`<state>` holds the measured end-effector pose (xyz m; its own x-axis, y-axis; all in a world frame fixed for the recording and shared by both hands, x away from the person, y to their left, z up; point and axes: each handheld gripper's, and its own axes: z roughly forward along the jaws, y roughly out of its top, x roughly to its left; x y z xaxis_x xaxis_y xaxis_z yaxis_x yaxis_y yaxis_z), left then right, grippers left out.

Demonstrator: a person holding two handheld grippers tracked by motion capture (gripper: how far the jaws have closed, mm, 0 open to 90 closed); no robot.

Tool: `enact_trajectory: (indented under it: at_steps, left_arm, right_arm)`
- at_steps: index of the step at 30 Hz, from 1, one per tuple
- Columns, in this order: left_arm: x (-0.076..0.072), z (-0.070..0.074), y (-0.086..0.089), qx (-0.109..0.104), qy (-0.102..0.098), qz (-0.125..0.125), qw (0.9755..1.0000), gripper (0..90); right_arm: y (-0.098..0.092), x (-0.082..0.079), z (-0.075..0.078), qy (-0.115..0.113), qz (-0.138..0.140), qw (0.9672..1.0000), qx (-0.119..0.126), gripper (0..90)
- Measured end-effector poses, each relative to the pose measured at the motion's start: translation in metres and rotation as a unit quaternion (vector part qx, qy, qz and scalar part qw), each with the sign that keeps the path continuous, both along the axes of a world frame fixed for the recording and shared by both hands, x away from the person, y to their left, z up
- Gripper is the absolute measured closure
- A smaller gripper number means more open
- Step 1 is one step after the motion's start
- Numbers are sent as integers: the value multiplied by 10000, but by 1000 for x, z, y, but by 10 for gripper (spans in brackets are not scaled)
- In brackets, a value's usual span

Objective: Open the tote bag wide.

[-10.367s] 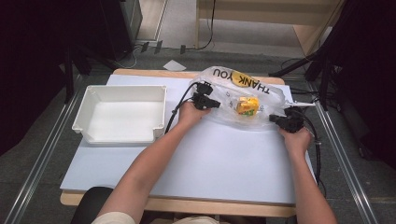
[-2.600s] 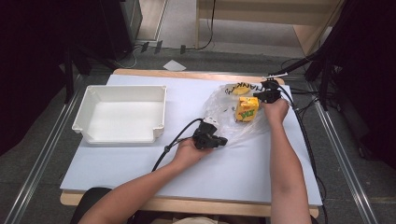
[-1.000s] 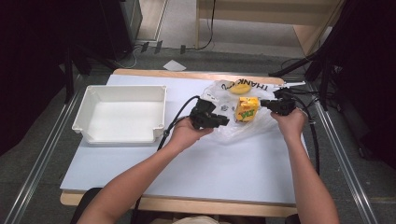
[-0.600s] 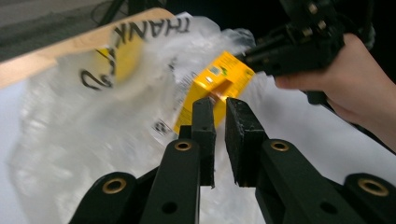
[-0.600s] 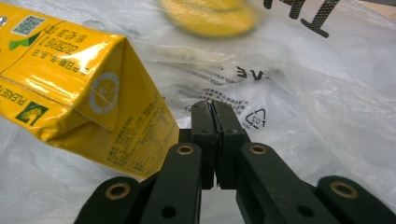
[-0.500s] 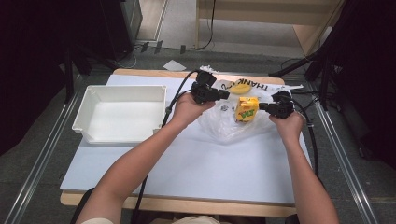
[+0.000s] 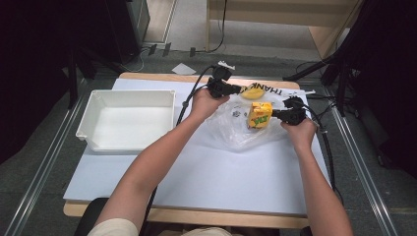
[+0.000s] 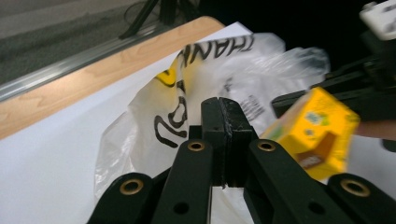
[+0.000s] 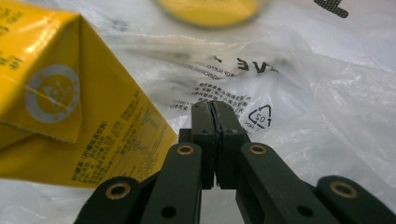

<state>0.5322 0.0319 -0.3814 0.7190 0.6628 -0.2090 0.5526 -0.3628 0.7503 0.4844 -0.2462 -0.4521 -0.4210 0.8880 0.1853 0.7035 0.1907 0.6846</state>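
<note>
A clear plastic bag (image 7: 231,132) printed with black THANK YOU letters and a yellow round mark (image 7: 253,92) lies crumpled at the far middle of the white table cover. A yellow drink carton (image 7: 259,114) stands on it. My left gripper (image 7: 239,90) is at the bag's far left edge. Its jaws have just been closing and now meet, with the bag's film (image 8: 140,121) bunched around their tips as if pinched. My right gripper (image 7: 275,114) lies level just right of the carton (image 9: 60,107), jaws shut over the film (image 9: 289,93). Whether film is caught between the right jaws is unclear.
A white empty tray (image 7: 125,93) sits at the left of the table. Black cables (image 7: 189,98) trail from both grippers across the far edge. The wooden table edge (image 8: 88,74) runs just beyond the bag, with dark stands on the floor behind it.
My left hand moved from the bag's near left side up to its far left edge, beside the yellow mark, and its jaws came together. The right gripper and the carton stayed put.
</note>
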Motion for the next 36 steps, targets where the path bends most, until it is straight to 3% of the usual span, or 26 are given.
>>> enact_trajectory:
  at_steps: [4,9,10,13,16,22,27,36]
  left_arm:
    - [8,-18,-5,102,107,46,9999,900]
    - [13,-50,-10,289,227,112,9993,900]
    - [13,-50,-10,289,227,112,9993,900]
    - [17,-72,-8,558,295,240,9977,900]
    - [21,-82,-2,582,336,393,9970,893]
    - [26,-88,5,615,326,528,9962,877]
    - [27,-87,6,686,261,538,9959,873]
    - [29,-86,11,707,311,609,9952,868]
  right_arm:
    - [5,0,-6,60,43,9999,-148,900]
    - [3,-1,-14,112,12,9998,-144,900]
    - [2,-2,-15,79,58,9998,-153,900]
    - [1,-4,-19,97,27,9999,-134,899]
    - [-2,-7,-22,121,28,9998,-134,900]
    - [-9,-16,-25,144,19,9998,-116,899]
    - [-24,-37,-27,141,-39,9999,-7,899]
    - [-42,-63,-29,44,-127,9999,-87,900]
